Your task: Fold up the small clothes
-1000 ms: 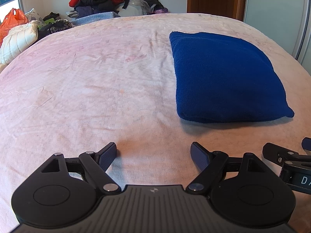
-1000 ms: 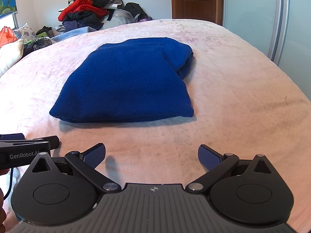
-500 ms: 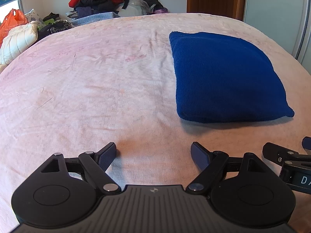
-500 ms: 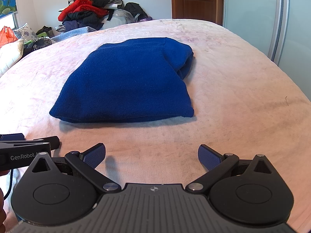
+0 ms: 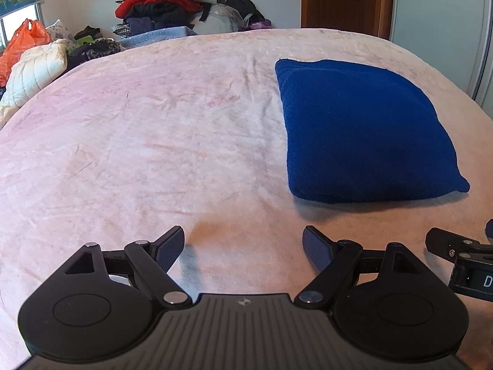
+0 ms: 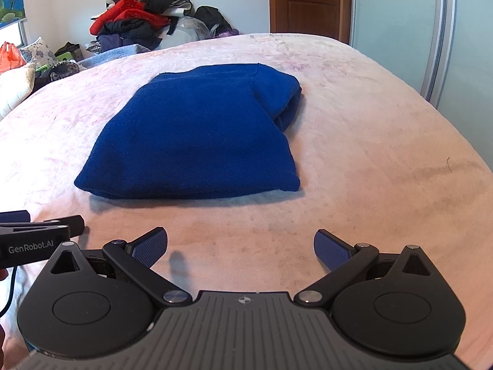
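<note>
Left wrist view
Step in hand: the blue garment [image 5: 366, 129] lies folded into a plump, pillow-like square on the bed [image 5: 148, 141]; I judge this piece done, or at a pause between pieces.
Left gripper [image 5: 243, 248]: fingers [image 5: 168, 251] spread wide, nothing between them, poised over bare bedspread, well short of the garment.
Where the garment is: ahead and to the right of the left gripper, flat on the bed.
Materials: garment is thick, fuzzy knit, deep blue, rounded at the folds; bedspread is pale pink plush, lightly creased.

Right wrist view
Right gripper [image 6: 240, 248]: fingers [image 6: 331, 251] likewise wide apart and empty.
Where the garment is: straight ahead, near but not touching; its right far corner shows stacked layers with a soft open mouth.
Shape: near edge is a clean rolled fold, a little uneven.
Next move, my judgement: either tidy that loose corner or fetch another piece; the clothes heap [image 6: 135, 21] beyond the bed looks the likely source.
</note>
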A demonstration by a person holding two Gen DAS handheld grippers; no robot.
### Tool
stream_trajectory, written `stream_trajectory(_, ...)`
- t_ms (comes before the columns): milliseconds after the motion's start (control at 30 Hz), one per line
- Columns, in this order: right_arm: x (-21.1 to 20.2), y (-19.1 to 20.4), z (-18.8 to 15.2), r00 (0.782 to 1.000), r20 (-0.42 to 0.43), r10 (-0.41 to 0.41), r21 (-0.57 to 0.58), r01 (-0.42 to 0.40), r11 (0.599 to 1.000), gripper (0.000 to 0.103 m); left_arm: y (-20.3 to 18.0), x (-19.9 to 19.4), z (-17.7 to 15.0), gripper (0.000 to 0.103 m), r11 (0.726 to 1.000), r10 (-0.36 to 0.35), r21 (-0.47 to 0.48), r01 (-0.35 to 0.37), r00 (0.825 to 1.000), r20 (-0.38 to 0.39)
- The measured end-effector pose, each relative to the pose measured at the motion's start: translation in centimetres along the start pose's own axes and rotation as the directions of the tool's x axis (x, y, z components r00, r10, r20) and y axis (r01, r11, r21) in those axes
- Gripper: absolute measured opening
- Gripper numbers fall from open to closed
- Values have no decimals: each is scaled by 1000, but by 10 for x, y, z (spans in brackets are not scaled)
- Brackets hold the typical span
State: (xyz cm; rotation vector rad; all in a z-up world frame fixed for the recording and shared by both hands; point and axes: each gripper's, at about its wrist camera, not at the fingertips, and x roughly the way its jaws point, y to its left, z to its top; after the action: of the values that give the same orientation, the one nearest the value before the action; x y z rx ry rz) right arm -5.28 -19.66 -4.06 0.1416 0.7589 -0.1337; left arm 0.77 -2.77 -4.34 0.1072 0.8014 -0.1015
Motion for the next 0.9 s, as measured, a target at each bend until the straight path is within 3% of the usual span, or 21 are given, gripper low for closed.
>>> stream_trajectory(267, -2, 2, -1, 1000, 9, 5, -10, -5, 1000, 102, 0, -1, 0, 84, 999, -33, -11, 33, 999, -16)
stream_trajectory(900, 0, 4, -3, 1000, 5, 21, -6, -21, 1000, 102, -1, 4, -2, 84, 1000, 1, -4, -1, 1000, -30)
